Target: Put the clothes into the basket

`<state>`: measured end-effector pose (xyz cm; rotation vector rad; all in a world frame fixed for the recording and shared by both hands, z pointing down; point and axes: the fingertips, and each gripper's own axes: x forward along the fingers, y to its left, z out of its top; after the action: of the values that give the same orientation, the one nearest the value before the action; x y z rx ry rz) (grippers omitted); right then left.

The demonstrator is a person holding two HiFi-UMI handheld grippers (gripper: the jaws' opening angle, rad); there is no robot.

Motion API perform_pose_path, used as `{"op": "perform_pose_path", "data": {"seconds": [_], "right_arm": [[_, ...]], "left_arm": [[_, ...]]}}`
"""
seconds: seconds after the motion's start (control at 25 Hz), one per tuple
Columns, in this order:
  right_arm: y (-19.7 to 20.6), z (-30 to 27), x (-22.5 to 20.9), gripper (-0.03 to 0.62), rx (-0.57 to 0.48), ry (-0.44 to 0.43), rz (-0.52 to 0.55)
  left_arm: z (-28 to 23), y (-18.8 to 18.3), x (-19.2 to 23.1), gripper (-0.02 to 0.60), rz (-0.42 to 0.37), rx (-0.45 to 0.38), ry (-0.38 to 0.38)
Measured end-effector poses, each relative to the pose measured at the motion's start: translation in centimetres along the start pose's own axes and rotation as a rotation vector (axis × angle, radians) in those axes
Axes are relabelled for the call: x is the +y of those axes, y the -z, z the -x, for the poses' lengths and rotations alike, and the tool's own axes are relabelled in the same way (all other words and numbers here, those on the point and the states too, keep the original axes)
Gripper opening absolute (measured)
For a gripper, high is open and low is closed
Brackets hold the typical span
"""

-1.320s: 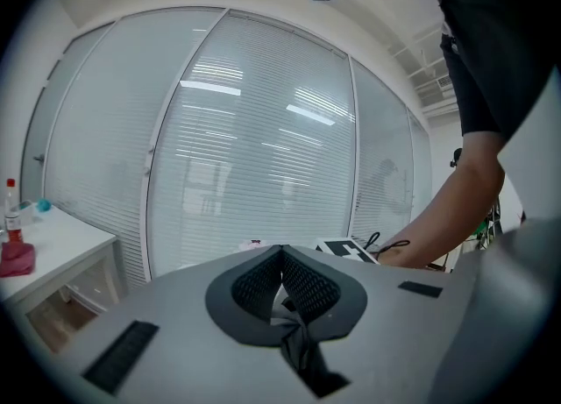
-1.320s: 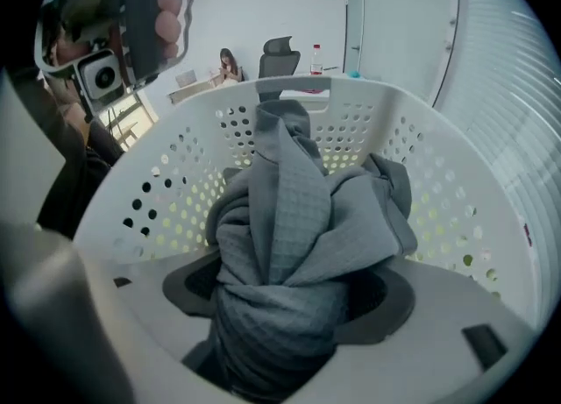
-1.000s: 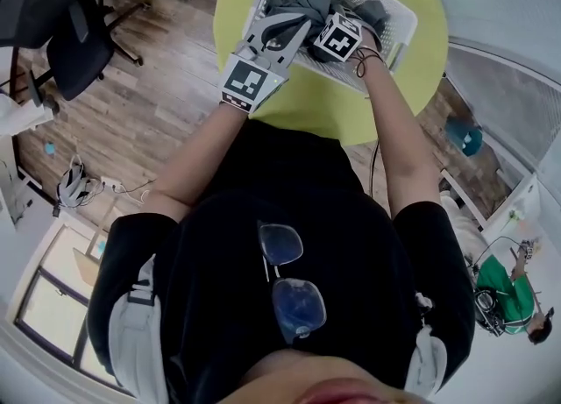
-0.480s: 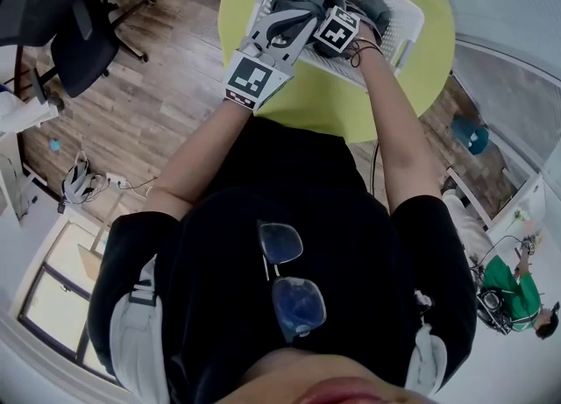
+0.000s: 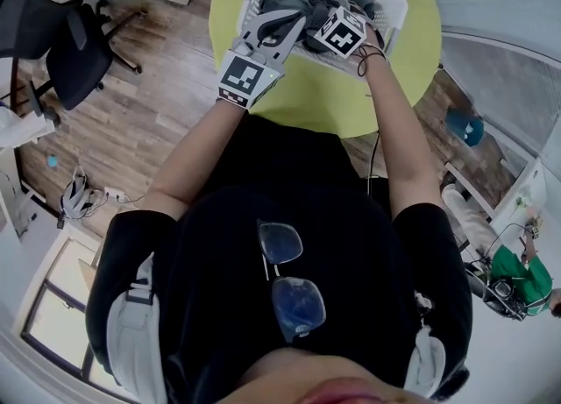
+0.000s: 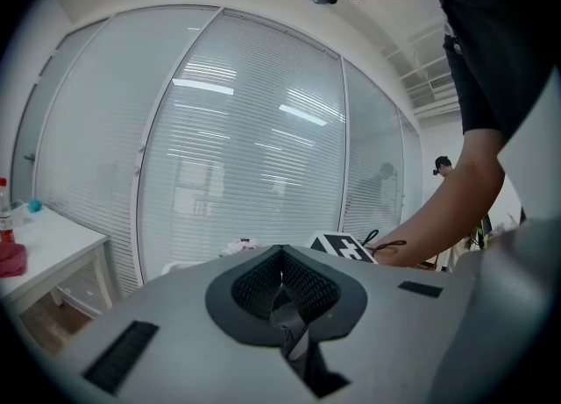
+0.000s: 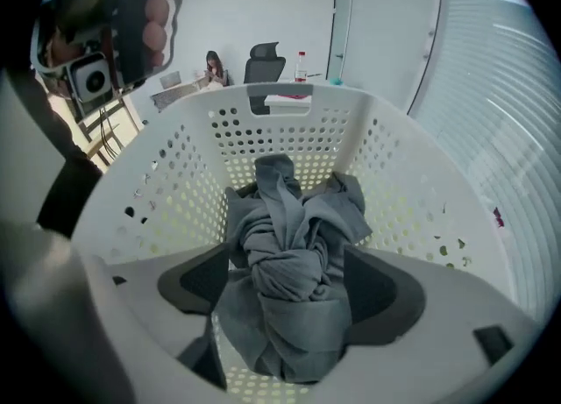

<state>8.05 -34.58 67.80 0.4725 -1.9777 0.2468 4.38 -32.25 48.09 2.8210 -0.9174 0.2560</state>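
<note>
Green table [image 5: 316, 104] is carrying the white basket [image 7: 280, 91]. Grey clothes [image 7: 285, 244] are lying knotted inside it. My right gripper [image 7: 287, 306] is hanging over them, jaws just spreading wide, pads not pressing the bundle between them. I'm reading that as a release. My left gripper [image 6: 282, 258] is pinching what looks like a grey strip, jaws together. That piece likely goes next.

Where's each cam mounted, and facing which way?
Head view: head-worn, steeply down at basket; torso, arms show.
Left gripper view: on left gripper, near level toward glass wall; jaws pinching clothes, right arm show.
Right gripper view: on right gripper, down into basket; jaws, just opened wider, flank clothes.
Shared: basket, clothes in head and right gripper views.
</note>
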Motion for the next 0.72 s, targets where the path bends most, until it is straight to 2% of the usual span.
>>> {"op": "perform_pose_path", "data": {"seconds": [0.4,0.72], "right_arm": [[-2.8,9.4,0.7,0.394,-0.245,0.09,-0.144],[-3.4,16.1,2.1,0.393,-0.424,0.167,-0.239]], "left_arm": [[1.2,-0.7,-2.6,0.011,-0.024,-0.008,0.018],[2.1,-2.0,-4.2,0.011,-0.041,-0.02,0.034]]}}
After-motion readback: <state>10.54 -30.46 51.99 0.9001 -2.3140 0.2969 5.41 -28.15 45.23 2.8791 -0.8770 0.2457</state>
